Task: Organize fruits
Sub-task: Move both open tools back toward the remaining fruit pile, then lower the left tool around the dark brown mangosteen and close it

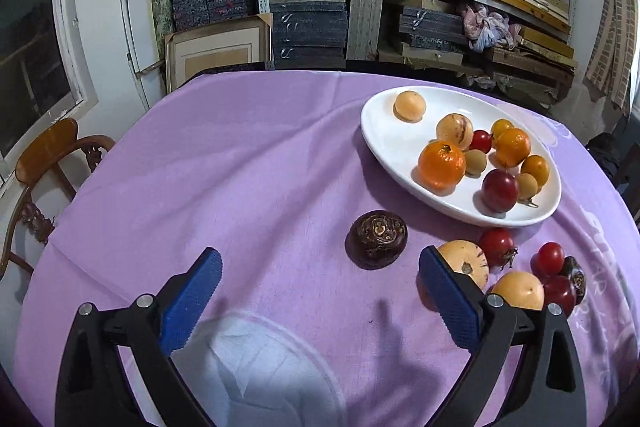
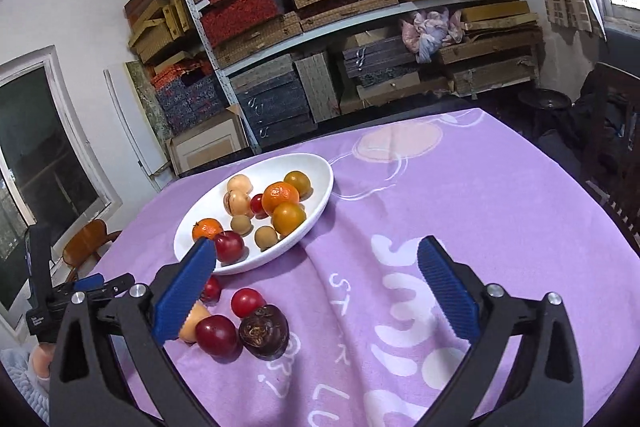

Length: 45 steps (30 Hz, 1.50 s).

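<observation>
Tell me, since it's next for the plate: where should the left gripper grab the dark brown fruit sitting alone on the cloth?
Probably across the widest middle of the dark brown fruit, coming down from above. It sits squat and apart from the other fruit, with bare cloth either side for the open left gripper.

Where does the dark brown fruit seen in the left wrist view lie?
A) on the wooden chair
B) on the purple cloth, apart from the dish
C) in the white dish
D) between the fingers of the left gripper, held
B: the dark brown fruit rests on the purple cloth, short of the white dish and ahead of the left gripper, whose jaws are open and hold nothing.
</observation>
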Available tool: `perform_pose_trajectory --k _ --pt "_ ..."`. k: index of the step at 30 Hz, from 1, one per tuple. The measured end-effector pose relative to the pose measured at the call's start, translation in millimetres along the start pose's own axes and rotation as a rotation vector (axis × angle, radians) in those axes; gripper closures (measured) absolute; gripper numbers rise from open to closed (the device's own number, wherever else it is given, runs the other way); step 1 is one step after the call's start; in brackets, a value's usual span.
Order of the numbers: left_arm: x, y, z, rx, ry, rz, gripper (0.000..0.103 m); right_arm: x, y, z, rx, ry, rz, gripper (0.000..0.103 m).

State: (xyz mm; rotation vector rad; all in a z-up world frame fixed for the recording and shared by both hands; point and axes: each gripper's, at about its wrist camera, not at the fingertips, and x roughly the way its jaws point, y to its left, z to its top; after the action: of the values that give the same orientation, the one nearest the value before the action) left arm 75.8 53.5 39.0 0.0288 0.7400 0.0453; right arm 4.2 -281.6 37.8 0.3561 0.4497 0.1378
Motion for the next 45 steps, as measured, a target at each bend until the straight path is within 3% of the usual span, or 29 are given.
perform_pose_trajectory --k 6,10,15,23,29,32,36,41,44,45 --pt "15 -19 2 0.076 -0.025 0.034 0.004 3 9 -4 -0.047 0.006 0.0 0.004" --pt "29 -25 3 0.089 -0.005 0.011 0.004 8 14 -6 -0.072 0.027 0.0 0.004" --pt "48 -18 10 0.035 0.061 -0.042 0.004 11 12 -7 -0.064 0.045 -0.004 0.004" --pt "63 -5 13 -0.017 0.114 -0.048 0.003 21 10 -10 -0.052 0.089 -0.008 0.004" --pt "61 -6 15 0.035 0.094 0.004 0.003 22 15 -12 -0.074 0.101 -0.004 0.004" --pt "65 9 17 0.006 0.101 0.022 0.003 21 15 -12 -0.072 0.096 -0.004 0.004" --pt "68 10 13 0.003 0.147 -0.017 0.005 22 14 -12 -0.064 0.101 -0.006 0.004" --pt "59 -10 14 0.069 0.098 -0.053 0.005 22 15 -13 -0.07 0.103 -0.008 0.004" --pt "67 -6 14 0.046 0.134 -0.088 0.017 22 16 -13 -0.069 0.103 -0.009 0.004" --pt "71 -3 14 0.03 0.15 -0.099 0.025 22 16 -13 -0.068 0.103 -0.009 0.004"
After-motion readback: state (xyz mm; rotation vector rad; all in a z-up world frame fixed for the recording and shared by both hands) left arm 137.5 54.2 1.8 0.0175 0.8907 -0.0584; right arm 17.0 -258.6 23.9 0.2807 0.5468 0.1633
